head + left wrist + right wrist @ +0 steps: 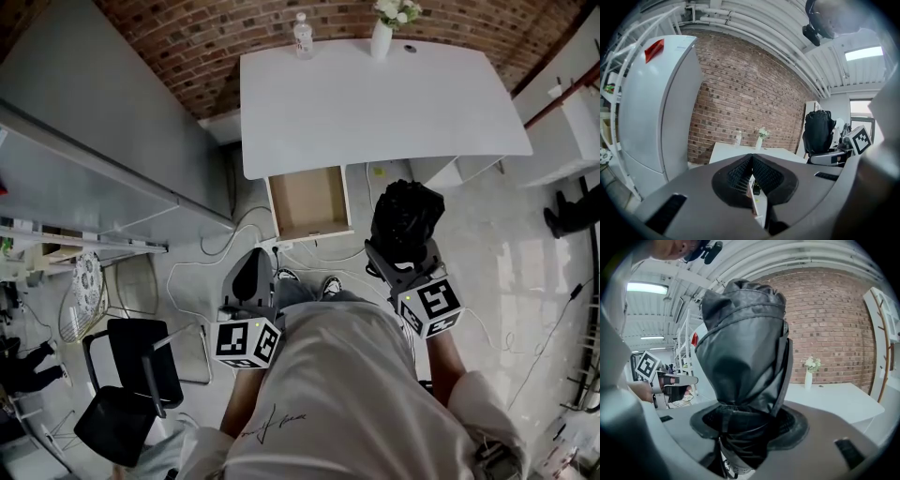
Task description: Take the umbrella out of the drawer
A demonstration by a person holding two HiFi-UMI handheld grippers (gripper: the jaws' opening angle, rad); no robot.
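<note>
A white table [375, 103] stands against the brick wall, with a bottle [303, 37], a vase [381, 39] of flowers and a small dark disc [410, 48] along its far edge. Its drawer [309, 199] hangs open over the floor [506, 244], where cables [216, 248] trail and a black chair [131, 384] stands.

Umbrella [743, 357] lower end hidden between right fingers [797, 427]

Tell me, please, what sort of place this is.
Probably an office or studio room: a white desk with an open drawer, a black chair, and a brick wall.
</note>
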